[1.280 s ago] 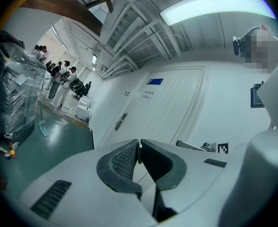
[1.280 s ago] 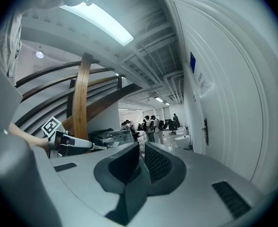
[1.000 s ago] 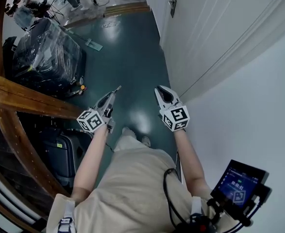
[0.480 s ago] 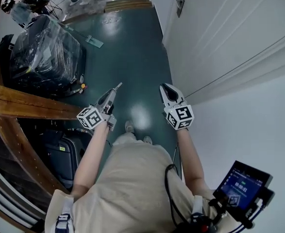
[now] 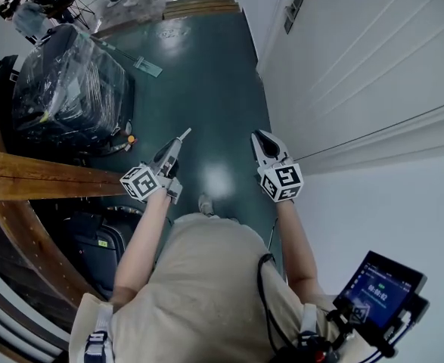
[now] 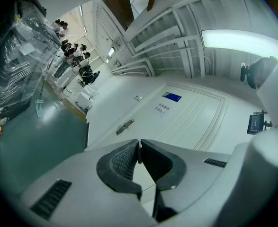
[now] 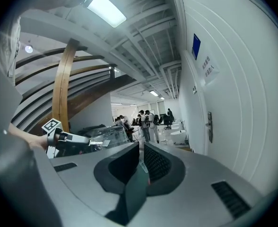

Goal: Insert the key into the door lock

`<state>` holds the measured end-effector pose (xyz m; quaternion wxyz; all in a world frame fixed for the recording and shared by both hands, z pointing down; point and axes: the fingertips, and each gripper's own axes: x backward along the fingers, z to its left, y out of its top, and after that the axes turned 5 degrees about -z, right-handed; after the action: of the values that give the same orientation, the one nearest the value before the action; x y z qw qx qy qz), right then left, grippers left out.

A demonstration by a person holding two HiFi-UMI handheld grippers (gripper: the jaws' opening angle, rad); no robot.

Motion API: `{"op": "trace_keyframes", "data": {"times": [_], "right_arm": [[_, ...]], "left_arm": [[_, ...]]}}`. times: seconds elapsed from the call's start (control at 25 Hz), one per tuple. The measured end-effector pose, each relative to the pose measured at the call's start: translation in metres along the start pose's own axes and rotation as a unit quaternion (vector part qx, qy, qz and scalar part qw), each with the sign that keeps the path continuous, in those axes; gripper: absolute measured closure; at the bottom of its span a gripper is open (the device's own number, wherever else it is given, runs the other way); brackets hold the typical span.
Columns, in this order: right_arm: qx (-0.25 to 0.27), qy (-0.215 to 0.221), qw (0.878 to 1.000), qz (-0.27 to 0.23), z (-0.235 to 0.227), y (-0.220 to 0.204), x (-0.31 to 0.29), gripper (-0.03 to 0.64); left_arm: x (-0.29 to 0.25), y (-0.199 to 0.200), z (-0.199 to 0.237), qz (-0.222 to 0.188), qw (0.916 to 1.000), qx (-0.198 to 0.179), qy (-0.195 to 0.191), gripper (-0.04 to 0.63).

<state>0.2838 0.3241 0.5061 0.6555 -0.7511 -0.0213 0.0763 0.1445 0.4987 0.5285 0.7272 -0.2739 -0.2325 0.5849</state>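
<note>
The key [image 5: 183,134] stuck out as a thin silver blade from the tip of the left gripper [image 5: 175,143], whose jaws were pressed shut on it. Seen from that gripper's own camera, it was only a pale sliver pinched between the ribbed pads [image 6: 122,161]. It hung level over the dark green floor [image 5: 206,74], well apart from the door lock [image 5: 292,12], a narrow metal plate farther along the corridor on the white door [image 5: 358,51] to the person's right. A blue sign [image 7: 196,45] was fixed higher up on that door, with a paper notice [image 7: 208,65] just below it. The right gripper [image 5: 259,136] was held beside the left one, nearer the white wall, its jaws drawn together to a thin slit and gripping nothing. To the left stood a bulky dark load wrapped in clear film [image 5: 66,82], with a wooden beam [image 5: 40,174] crossing in front of it. A group of people [image 7: 146,119] stood at the far end of the corridor.
</note>
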Motion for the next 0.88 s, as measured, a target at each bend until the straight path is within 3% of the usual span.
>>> {"op": "trace_keyframes", "data": {"times": [0.44, 0.88], "right_arm": [[0.004, -0.034, 0.999, -0.002, -0.018, -0.006, -0.061, 0.592], [-0.005, -0.050, 0.999, -0.005, -0.055, -0.008, -0.085, 0.594]], "left_arm": [[-0.034, 0.033, 0.059, 0.017, 0.9993, 0.020, -0.026, 0.561], [-0.080, 0.043, 0.073, 0.036, 0.9981, 0.029, -0.040, 0.561]]}}
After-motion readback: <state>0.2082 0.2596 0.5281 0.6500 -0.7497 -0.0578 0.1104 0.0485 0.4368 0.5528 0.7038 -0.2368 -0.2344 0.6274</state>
